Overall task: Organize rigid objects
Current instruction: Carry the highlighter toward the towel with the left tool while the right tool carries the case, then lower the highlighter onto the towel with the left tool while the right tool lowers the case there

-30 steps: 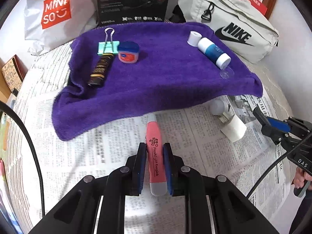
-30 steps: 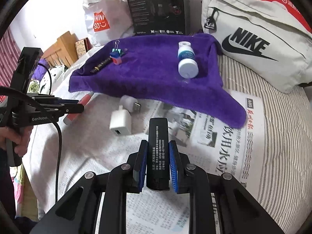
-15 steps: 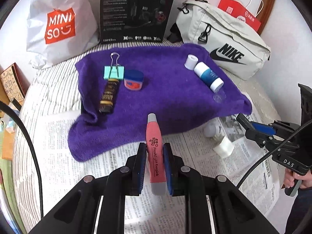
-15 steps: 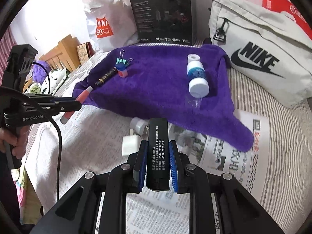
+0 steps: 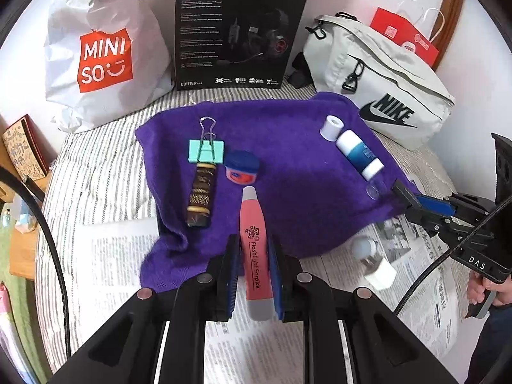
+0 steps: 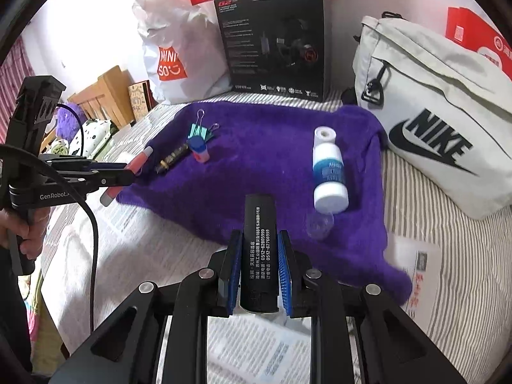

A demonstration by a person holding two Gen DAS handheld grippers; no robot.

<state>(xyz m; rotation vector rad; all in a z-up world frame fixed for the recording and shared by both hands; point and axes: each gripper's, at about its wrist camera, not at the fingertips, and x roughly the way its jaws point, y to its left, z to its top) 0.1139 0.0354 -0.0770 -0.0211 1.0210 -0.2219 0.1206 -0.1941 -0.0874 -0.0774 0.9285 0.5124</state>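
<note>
My left gripper [image 5: 252, 252] is shut on a pink flashlight earpick [image 5: 254, 243], held above the near edge of the purple towel [image 5: 288, 166]. My right gripper [image 6: 257, 249] is shut on a black lighter [image 6: 258, 252] over the towel's [image 6: 256, 147] front edge. On the towel lie a teal binder clip [image 5: 206, 150], a brown patterned tube [image 5: 201, 198], a small blue-lidded jar [image 5: 241, 168], a white and blue bottle [image 5: 358, 155] with a white cap [image 5: 332, 127] and a clear cap [image 5: 372, 190]. The left gripper also shows in the right wrist view [image 6: 128, 177].
A white charger plug [image 5: 379, 272] and a round white piece [image 5: 361, 246] lie on newspaper [image 5: 121, 256] right of the towel. Behind it stand a Miniso bag [image 5: 102, 54], a black headset box [image 5: 236, 32] and a Nike bag [image 5: 384, 96]. The striped bedding drops off at the left.
Both grippers have moved forward and up toward the towel with their objects still held. The pink earpick and the black lighter now reach over the towel's near edge.
</note>
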